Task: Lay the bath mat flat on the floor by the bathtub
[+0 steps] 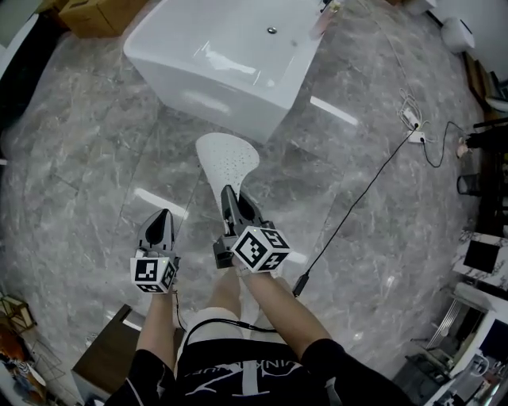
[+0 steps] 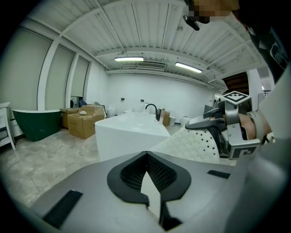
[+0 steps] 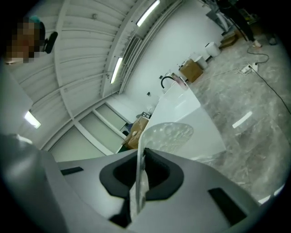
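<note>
A white perforated bath mat hangs in the air in front of me, held by one edge. My right gripper is shut on it; in the right gripper view the mat stands edge-on between the jaws of that gripper. The white bathtub stands on the grey marble floor just beyond the mat. Left of the right one, my left gripper is shut with nothing in it and does not touch the mat. The left gripper view looks past its jaws at the tub and the mat.
A black cable runs across the floor to a power strip at the right. Cardboard boxes sit left of the tub, a green tub farther left. Equipment crowds the right edge. A wooden piece lies by my feet.
</note>
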The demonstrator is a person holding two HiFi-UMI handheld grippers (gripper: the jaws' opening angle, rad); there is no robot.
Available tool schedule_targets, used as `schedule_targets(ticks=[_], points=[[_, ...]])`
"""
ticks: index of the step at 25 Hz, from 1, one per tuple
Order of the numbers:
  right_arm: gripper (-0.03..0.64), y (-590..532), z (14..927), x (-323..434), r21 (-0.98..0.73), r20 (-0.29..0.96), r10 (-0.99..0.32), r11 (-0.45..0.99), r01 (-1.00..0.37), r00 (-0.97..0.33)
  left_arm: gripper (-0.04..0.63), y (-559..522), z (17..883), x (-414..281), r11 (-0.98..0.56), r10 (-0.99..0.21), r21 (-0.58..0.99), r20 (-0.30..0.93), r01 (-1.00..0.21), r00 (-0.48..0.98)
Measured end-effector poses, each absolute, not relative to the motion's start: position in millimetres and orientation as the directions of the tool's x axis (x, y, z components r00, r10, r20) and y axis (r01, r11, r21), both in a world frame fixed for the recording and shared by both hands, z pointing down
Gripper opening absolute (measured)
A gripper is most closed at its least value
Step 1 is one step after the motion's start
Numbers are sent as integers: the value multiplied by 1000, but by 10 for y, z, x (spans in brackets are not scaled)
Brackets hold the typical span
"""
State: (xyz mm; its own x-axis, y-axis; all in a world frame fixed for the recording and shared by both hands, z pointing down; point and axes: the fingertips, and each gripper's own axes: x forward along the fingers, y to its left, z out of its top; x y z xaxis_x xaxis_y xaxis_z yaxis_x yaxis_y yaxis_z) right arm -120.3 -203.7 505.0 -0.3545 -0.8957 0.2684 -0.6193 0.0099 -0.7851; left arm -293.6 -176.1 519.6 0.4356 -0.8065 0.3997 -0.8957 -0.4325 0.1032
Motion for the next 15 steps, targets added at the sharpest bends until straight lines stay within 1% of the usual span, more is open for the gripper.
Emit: schedule_targets(ticks=[3, 5, 7, 11, 13, 15], points=[[28, -2269, 5447, -964, -797, 270, -921, -50, -602, -281, 15, -1904, 5404, -2884, -464, -802, 81, 384, -882, 458], [28, -2380, 5989, -764, -792, 317, -921, -125, -598, -228, 15, -2040, 5631, -2820, -483, -801, 71, 368, -873, 473], [28, -2444, 6713, -547, -758, 391, -903, -206, -619, -178, 15, -2195, 5902, -2728, -493, -801, 56, 360, -868, 478], [28, -2497, 8279, -60, -621, 538, -834, -293, -727, -123, 15, -2458, 6527, -2513, -510, -799, 48, 343, -859, 494], [28, -2465, 8951, 154, -531, 612, -782, -295, -794, -119, 15, -2465, 6878, -2449, -520, -788, 56, 355, -853, 503], [28, -2387, 9467, 362, -439, 670, -733, -266, -858, -116, 15, -2442, 7185, -2386, -522, -778, 64, 373, -851, 505]])
